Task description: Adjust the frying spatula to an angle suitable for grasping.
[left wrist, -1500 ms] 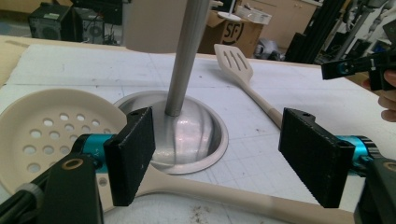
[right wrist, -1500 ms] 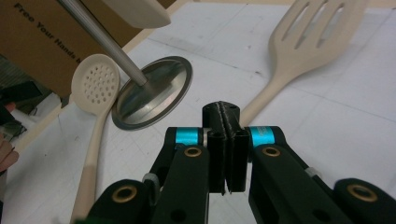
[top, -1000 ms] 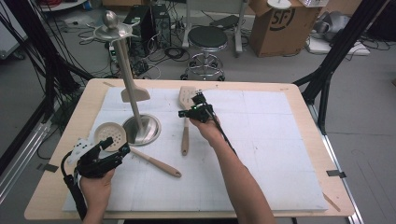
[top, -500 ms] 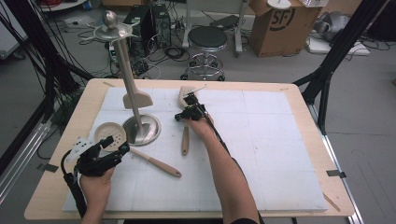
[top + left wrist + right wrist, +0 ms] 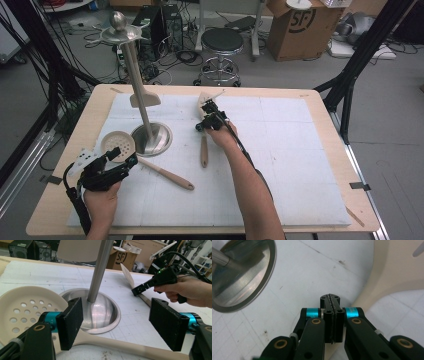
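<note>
Right gripper (image 5: 210, 120) jaws pressed together, nothing between, over spatula (image 5: 204, 145) neck | left gripper (image 5: 107, 167) jaws apart above skimmer (image 5: 120, 145) handle | both utensils flat on mat beside stand (image 5: 145, 107) | likely hanging job, nothing lifted yet

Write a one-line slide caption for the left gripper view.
Open left gripper poised over the slotted spoon's handle, steel stand base behind, right gripper held in a hand beyond.

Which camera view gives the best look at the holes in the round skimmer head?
The left gripper view: the skimmer head lies close, behind the left finger, with each hole distinct. The high view shows the whole skimmer, but its holes are tiny. The right gripper view shows the stand base instead.
</note>
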A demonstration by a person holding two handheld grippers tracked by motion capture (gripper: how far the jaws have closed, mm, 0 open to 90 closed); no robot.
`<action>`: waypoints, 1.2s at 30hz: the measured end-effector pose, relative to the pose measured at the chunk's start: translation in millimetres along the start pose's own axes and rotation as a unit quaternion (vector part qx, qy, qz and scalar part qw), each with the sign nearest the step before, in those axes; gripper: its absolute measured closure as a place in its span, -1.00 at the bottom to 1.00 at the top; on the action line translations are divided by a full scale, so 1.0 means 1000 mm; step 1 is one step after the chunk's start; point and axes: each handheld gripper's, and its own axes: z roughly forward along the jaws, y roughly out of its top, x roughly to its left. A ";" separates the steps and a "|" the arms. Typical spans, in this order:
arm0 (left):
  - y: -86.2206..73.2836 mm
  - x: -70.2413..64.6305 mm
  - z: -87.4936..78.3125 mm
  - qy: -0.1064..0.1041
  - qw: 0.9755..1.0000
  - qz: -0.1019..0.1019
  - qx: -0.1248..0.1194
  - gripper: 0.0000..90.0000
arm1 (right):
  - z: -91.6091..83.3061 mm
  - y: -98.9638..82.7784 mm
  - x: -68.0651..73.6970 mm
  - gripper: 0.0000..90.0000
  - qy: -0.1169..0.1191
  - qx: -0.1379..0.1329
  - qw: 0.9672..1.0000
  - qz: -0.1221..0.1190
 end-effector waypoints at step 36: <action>-0.001 -0.002 0.002 -0.001 1.000 0.004 0.005 -0.38 | -0.067 -0.094 -0.031 1.00 0.009 -0.043 0.998 0.052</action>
